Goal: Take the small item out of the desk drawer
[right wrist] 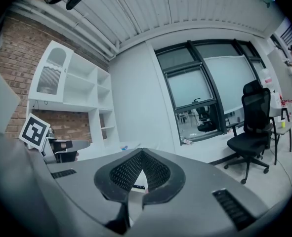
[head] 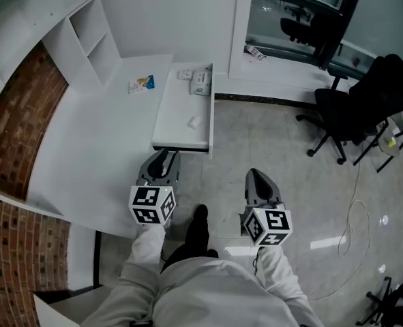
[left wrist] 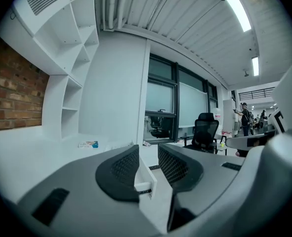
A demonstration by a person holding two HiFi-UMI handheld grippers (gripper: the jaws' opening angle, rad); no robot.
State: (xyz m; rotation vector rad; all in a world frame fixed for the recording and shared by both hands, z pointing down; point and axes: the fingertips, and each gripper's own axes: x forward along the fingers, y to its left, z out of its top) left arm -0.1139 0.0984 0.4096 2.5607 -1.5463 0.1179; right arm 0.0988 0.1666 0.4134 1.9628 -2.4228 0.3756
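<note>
The white desk drawer [head: 177, 107] stands pulled out over the floor. A small white item [head: 194, 122] lies in its middle, and a few more small things [head: 201, 82] sit at its back end. My left gripper [head: 162, 157] hovers just in front of the drawer's near left corner. Its jaws are open, with nothing pressed between them. In the left gripper view the drawer's front corner [left wrist: 146, 179] shows through the gap of the left gripper [left wrist: 148, 157]. My right gripper [head: 254, 177] hangs over the floor to the drawer's right; this right gripper [right wrist: 142, 154] is shut and empty.
A blue-and-white packet [head: 141, 84] lies on the white desk [head: 85, 148], left of the drawer. White shelves [head: 85, 39] rise at the back left. Black office chairs [head: 365, 107] stand at the right by the window. A thin cable [head: 354, 230] runs over the floor.
</note>
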